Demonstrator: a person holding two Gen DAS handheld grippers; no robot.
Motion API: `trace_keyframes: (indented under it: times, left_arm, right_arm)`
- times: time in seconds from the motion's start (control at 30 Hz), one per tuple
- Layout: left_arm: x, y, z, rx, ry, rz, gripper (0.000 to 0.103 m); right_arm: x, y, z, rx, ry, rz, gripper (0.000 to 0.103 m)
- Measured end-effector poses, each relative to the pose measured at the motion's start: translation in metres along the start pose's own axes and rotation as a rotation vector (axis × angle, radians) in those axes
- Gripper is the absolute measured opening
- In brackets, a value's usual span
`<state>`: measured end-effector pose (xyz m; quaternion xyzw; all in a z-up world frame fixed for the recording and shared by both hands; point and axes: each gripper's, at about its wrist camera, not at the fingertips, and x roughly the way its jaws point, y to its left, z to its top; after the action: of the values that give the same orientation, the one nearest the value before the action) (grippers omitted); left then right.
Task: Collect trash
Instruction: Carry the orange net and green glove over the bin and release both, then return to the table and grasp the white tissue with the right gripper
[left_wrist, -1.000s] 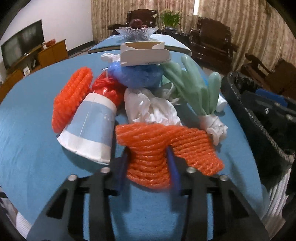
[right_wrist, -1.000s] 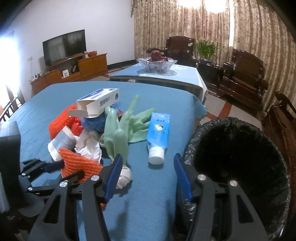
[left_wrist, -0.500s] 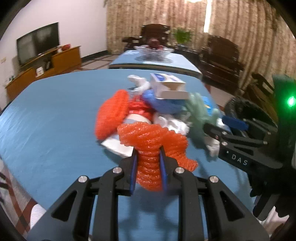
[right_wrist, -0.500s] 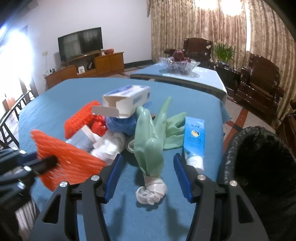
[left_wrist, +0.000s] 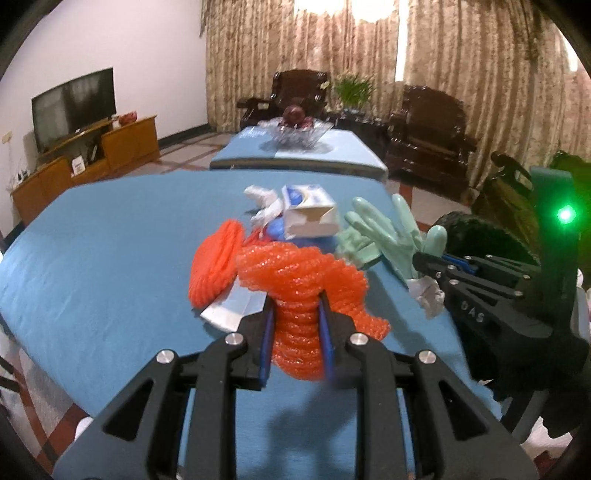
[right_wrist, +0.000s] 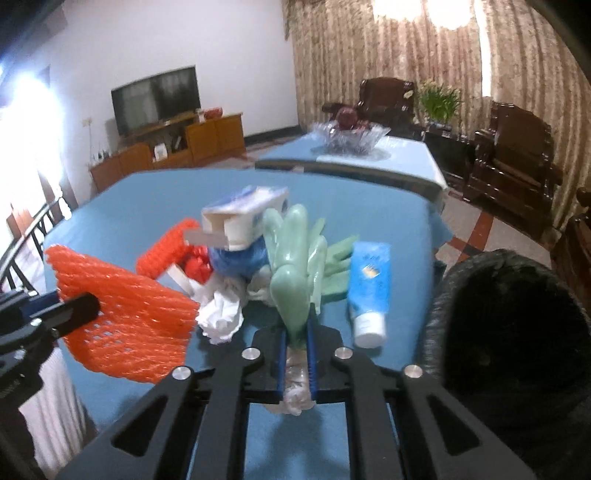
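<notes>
Your left gripper (left_wrist: 295, 325) is clamped on orange netting (left_wrist: 299, 280); your right gripper (right_wrist: 295, 350) is closing, jaws pinching a glove (right_wrist: 291, 288).

The foam fruit net (left_wrist: 295, 291) is bright orange with an open mesh pattern. The rubber glove (right_wrist: 291, 280) is pale mint green. The tube (right_wrist: 369, 284) is sky blue with a white cap. The table (left_wrist: 110, 258) wears plain blue cloth. The bin liner (right_wrist: 509, 314) is black. The curtains (left_wrist: 461, 55) are mottled beige-brown.
</notes>
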<state>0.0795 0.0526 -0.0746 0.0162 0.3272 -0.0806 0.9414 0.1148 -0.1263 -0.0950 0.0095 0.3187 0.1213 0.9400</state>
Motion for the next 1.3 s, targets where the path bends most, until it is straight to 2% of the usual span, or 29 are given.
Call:
trace_keyframes:
  times: [0.17, 0.4, 0.63, 0.83, 0.87, 0.93, 1.0, 1.03, 1.07, 1.1, 1.2, 1.3]
  left_arm:
    - [-0.009, -0.024, 0.012, 0.021, -0.027, -0.036, 0.02]
    - [0.009, -0.07, 0.029, 0.064, -0.037, -0.115, 0.02]
    - [0.041, -0.136, 0.043, 0.128, -0.041, -0.228, 0.02]
    - [0.071, -0.183, 0.044, 0.158, -0.025, -0.287, 0.02]
    - [0.076, -0.189, 0.045, 0.157, -0.014, -0.299, 0.021]
    - [0.089, -0.2, 0.046, 0.154, 0.007, -0.335, 0.031]
    - [0.095, -0.206, 0.046, 0.157, 0.013, -0.348, 0.055]
    - [0.097, -0.208, 0.046, 0.162, 0.012, -0.352, 0.059]
    - [0.097, -0.21, 0.046, 0.164, 0.007, -0.352, 0.064]
    - [0.098, -0.208, 0.045, 0.166, 0.0, -0.348, 0.069]
    - [0.088, -0.191, 0.046, 0.152, -0.014, -0.32, 0.074]
    - [0.079, -0.162, 0.046, 0.129, -0.037, -0.256, 0.078]
  right_arm:
    - [-0.043, -0.028, 0.008, 0.067, -0.064, -0.02, 0.009]
    - [-0.087, -0.074, 0.006, 0.107, -0.11, -0.146, 0.009]
    - [-0.104, -0.121, -0.011, 0.175, -0.098, -0.279, 0.009]
    - [-0.107, -0.156, -0.023, 0.219, -0.08, -0.365, 0.009]
    - [-0.106, -0.161, -0.024, 0.225, -0.07, -0.379, 0.009]
    - [-0.105, -0.171, -0.025, 0.238, -0.056, -0.399, 0.013]
    - [-0.104, -0.177, -0.027, 0.242, -0.05, -0.427, 0.019]
    - [-0.107, -0.181, -0.031, 0.244, -0.051, -0.441, 0.023]
    - [-0.107, -0.183, -0.031, 0.247, -0.05, -0.444, 0.03]
    - [-0.107, -0.182, -0.032, 0.248, -0.051, -0.45, 0.042]
    - [-0.106, -0.181, -0.031, 0.243, -0.067, -0.47, 0.067]
    - [-0.1, -0.169, -0.026, 0.225, -0.087, -0.454, 0.08]
